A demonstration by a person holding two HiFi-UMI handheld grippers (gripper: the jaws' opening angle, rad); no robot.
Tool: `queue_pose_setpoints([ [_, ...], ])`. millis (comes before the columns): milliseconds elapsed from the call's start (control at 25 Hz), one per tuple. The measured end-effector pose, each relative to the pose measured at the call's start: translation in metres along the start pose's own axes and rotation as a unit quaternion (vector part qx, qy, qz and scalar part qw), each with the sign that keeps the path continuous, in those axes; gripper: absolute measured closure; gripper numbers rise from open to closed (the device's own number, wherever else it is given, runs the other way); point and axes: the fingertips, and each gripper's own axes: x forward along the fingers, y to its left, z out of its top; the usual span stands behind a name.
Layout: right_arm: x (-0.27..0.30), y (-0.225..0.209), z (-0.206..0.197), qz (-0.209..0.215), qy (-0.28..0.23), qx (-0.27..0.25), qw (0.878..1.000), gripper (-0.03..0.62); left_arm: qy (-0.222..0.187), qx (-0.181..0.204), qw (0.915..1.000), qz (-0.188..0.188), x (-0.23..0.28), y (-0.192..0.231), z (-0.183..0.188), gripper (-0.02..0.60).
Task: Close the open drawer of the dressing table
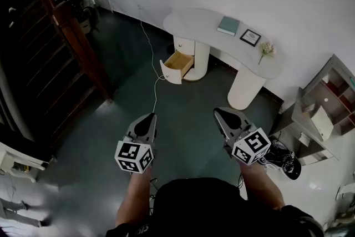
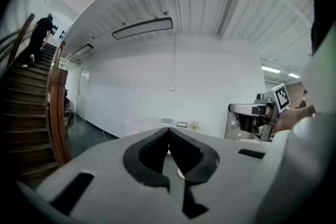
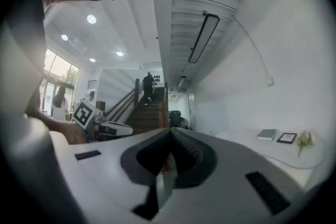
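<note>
The white dressing table (image 1: 222,30) stands against the far wall, well away from me. Its wooden drawer (image 1: 178,64) is pulled out from the left pedestal toward the room. A teal book (image 1: 228,25), a picture frame (image 1: 250,37) and a small flower vase (image 1: 266,50) rest on its top. My left gripper (image 1: 151,116) and right gripper (image 1: 217,112) are held side by side over the dark floor, both pointing toward the table. Each has its jaws shut with nothing between them. The left gripper view shows the table (image 2: 152,125) small and far behind the left gripper's (image 2: 168,130) closed tips.
A wooden staircase (image 1: 61,47) with a banister rises on the left; a person (image 2: 39,39) climbs it. A white cable (image 1: 153,69) runs across the floor toward the drawer. An open shelf unit (image 1: 324,111) stands at the right, with a black object (image 1: 284,159) on the floor near it.
</note>
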Motion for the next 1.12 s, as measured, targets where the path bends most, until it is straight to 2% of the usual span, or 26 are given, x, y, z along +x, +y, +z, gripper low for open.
queue_pose_setpoints([
  [400, -0.041, -0.02, -0.014, -0.027, 0.003, 0.016, 1.0, 0.591, 0.007, 0.008, 0.9999, -0.014, 0.011, -0.032, 0.0, 0.58],
  [640, -0.067, -0.027, -0.03, -0.008, 0.008, 0.044, 0.999, 0.591, 0.018, 0.004, 0.9994, -0.028, 0.025, -0.072, -0.014, 0.58],
  [800, -0.081, -0.036, -0.056, 0.0, 0.026, 0.074, 0.997, 0.589, 0.029, -0.002, 0.9992, -0.028, 0.029, -0.09, -0.024, 0.58],
  [960, -0.073, -0.05, -0.076, 0.0, 0.041, 0.105, 0.994, 0.589, 0.035, -0.009, 0.9991, -0.022, 0.039, -0.085, -0.03, 0.58],
  [1120, -0.037, -0.066, -0.086, 0.005, 0.051, 0.109, 0.993, 0.589, 0.035, -0.017, 0.9992, -0.013, 0.06, -0.052, -0.036, 0.58],
])
